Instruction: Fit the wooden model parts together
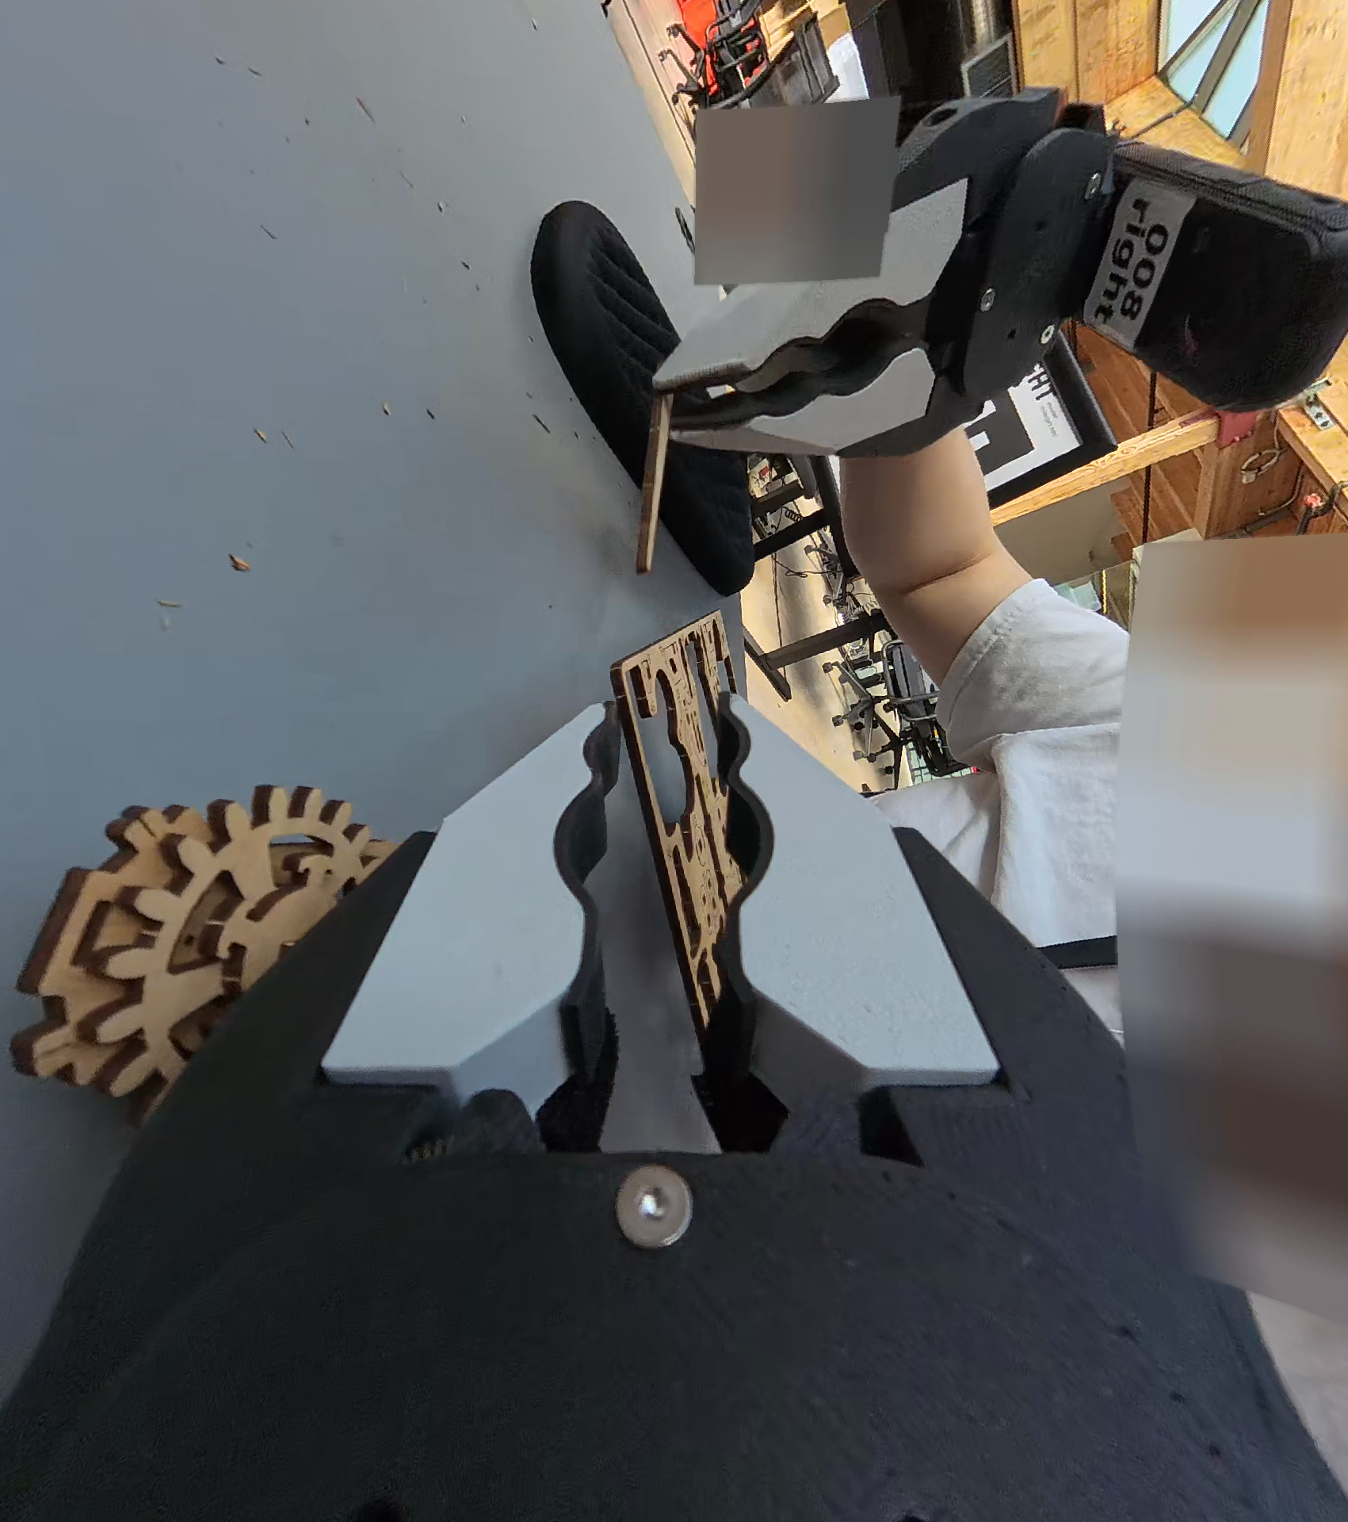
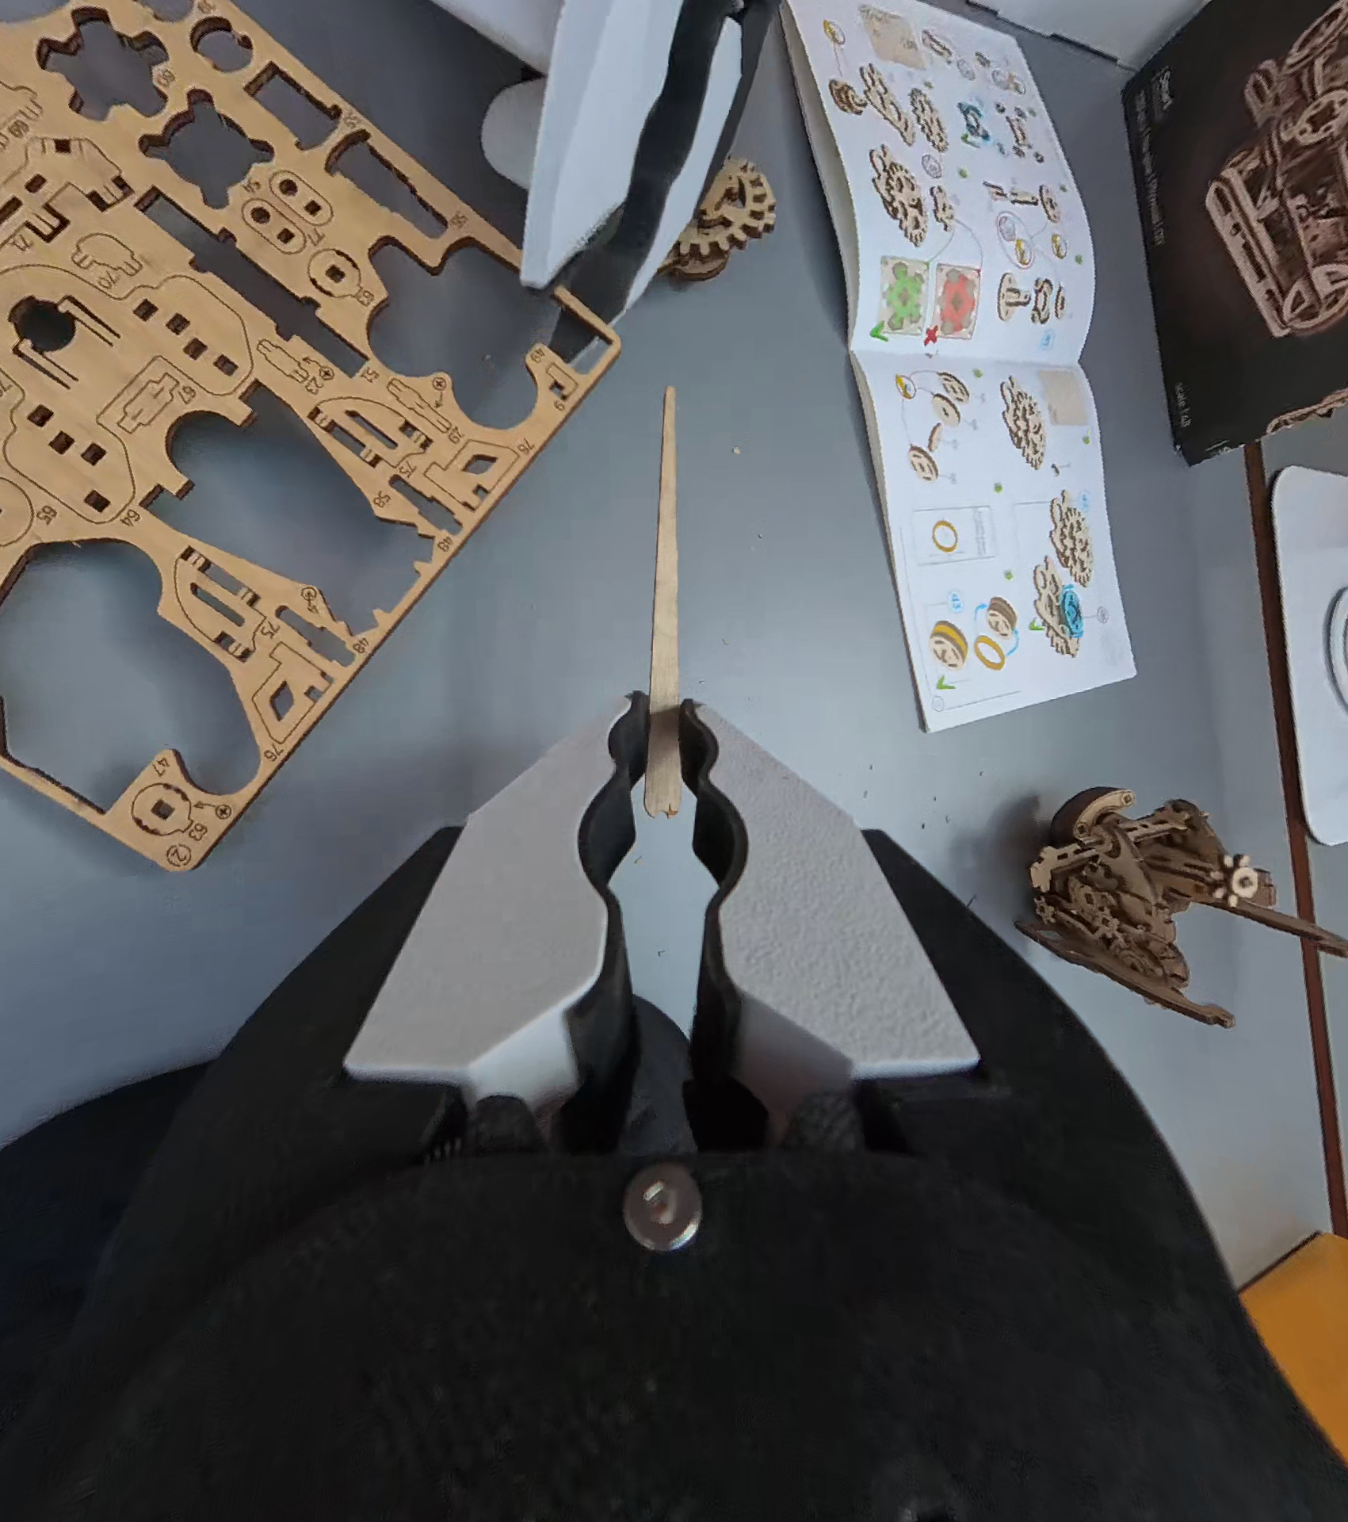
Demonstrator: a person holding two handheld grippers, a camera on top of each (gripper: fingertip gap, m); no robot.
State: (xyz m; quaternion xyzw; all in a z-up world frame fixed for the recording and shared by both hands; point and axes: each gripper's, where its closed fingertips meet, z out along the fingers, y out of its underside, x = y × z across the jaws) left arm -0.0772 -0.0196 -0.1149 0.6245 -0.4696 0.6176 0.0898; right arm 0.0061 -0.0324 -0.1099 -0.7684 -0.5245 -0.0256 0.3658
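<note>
My left gripper (image 1: 670,716) is shut on the corner of a laser-cut wooden sheet (image 1: 687,807) and holds it on edge over the grey table. In the right wrist view the sheet (image 2: 160,412) spreads across the upper left, with the left gripper (image 2: 613,272) on its corner. My right gripper (image 2: 664,712) is shut on a thin flat wooden piece (image 2: 666,576), seen edge-on and pointing away above the table. In the left wrist view the right gripper (image 1: 666,408) hangs above and beyond the sheet with that piece (image 1: 654,486) hanging down from its tips. The two parts are apart.
A stacked wooden gear assembly (image 1: 184,931) lies on the table (image 1: 160,412), also behind the left gripper (image 2: 724,218). An open instruction booklet (image 2: 983,371), a dark box (image 2: 1296,206), a part-built wooden model (image 2: 1123,889), a white tray (image 2: 1345,651) and a black round pad (image 1: 629,371) lie around. About 10 centimetres separates my left fingertips from my right. The part-built wooden model (image 2: 1123,889) lies around 20 centimetres away from my right fingertips.
</note>
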